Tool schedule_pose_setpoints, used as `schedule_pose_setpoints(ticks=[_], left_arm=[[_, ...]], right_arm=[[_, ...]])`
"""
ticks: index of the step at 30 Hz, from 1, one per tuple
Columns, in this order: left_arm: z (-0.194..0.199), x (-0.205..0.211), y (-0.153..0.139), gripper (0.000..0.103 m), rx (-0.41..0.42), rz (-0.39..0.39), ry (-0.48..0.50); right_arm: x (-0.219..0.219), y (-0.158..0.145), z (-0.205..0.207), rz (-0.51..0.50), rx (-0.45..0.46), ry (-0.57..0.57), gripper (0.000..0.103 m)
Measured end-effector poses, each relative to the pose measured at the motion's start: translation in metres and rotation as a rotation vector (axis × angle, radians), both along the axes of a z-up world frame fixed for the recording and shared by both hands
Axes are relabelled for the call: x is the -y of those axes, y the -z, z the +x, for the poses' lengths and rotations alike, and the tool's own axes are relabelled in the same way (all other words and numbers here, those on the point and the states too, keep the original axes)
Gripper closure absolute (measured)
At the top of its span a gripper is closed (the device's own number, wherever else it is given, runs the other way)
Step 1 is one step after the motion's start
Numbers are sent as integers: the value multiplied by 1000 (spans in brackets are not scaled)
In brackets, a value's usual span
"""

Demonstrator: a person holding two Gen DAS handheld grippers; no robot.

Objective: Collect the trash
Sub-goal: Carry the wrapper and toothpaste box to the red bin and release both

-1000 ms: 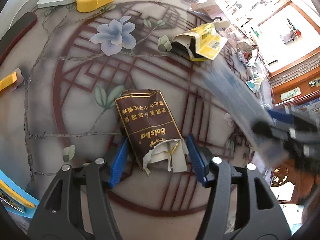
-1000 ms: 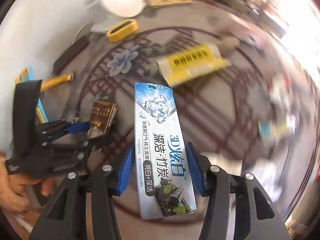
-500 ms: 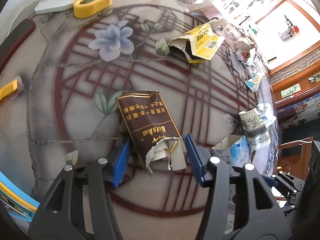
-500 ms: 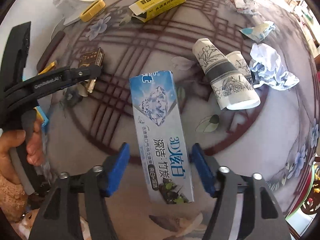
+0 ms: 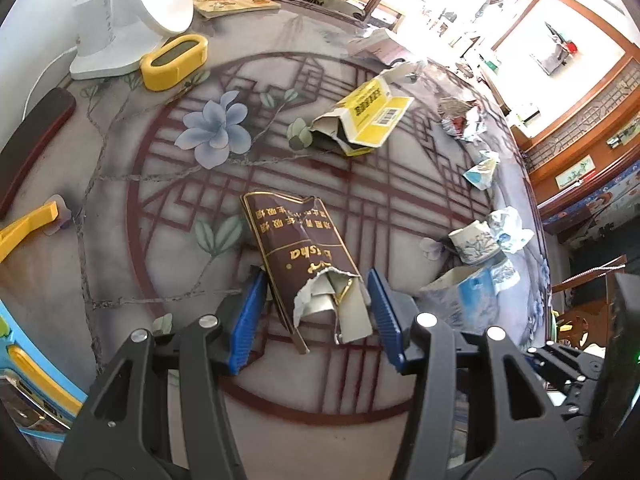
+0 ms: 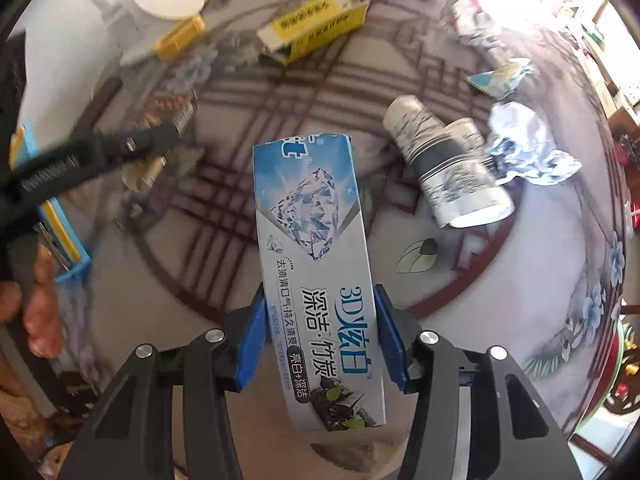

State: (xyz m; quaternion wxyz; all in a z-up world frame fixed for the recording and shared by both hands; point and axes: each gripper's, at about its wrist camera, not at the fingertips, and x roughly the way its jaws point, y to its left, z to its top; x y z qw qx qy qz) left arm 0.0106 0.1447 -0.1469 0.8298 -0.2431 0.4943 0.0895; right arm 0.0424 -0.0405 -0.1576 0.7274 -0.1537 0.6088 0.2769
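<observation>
Torn packet (image 5: 300, 248) at table (image 5: 120, 240) centre, between left hand-held gripper (image 5: 316, 314) pads. Opened carton (image 5: 364, 120) behind it. Lamp (image 5: 120, 20) far left. Cups (image 6: 448, 168) right, crumpled paper (image 6: 528, 148) beside, possibly touching. Toothpaste box (image 6: 320, 280) within right hand-held gripper (image 6: 318, 334).

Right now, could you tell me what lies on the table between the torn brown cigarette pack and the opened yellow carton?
Nothing: in the left wrist view, only bare patterned tabletop separates the torn brown cigarette pack from the opened yellow carton.
</observation>
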Motion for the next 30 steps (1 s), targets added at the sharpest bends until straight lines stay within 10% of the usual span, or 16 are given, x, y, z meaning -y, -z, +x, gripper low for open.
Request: schedule_pose_setpoints(ticks=[30], left_arm=[[13, 153, -39, 53, 60, 35, 359]], right_arm=[[170, -62, -23, 191, 85, 423, 54]])
